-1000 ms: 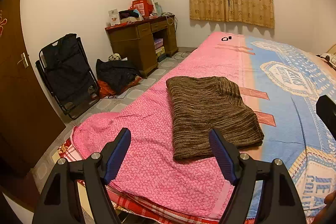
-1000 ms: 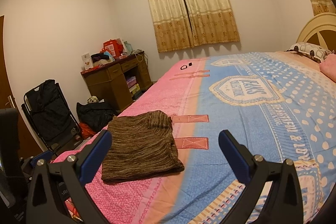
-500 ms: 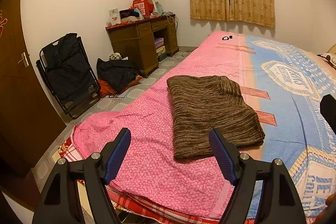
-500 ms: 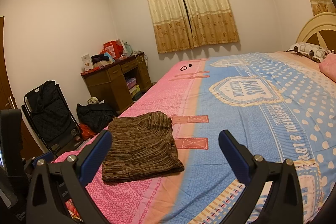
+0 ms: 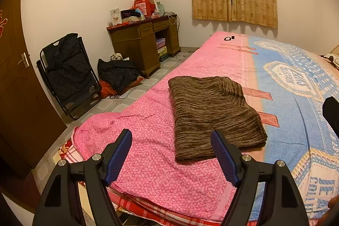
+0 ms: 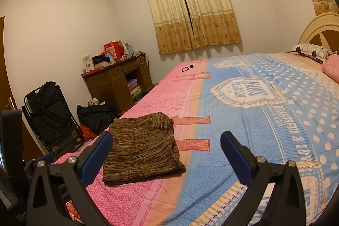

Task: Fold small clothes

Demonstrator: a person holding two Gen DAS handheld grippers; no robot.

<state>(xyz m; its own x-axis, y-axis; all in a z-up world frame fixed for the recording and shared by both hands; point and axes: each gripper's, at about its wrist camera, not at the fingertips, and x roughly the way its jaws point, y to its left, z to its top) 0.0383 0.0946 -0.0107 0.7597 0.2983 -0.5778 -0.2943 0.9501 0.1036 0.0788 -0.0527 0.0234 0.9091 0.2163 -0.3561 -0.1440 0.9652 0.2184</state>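
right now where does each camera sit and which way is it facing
Left wrist: rides on the left gripper, looking down along its open fingers over the bed's pink edge at the folded brown garment; a dark edge of the right gripper shows at far right.
Right wrist: rides on the right gripper, fingers open, facing more level across the bed toward the curtains; the left gripper's body shows at far left.
Shared: garment, bed, wooden desk and curtains.
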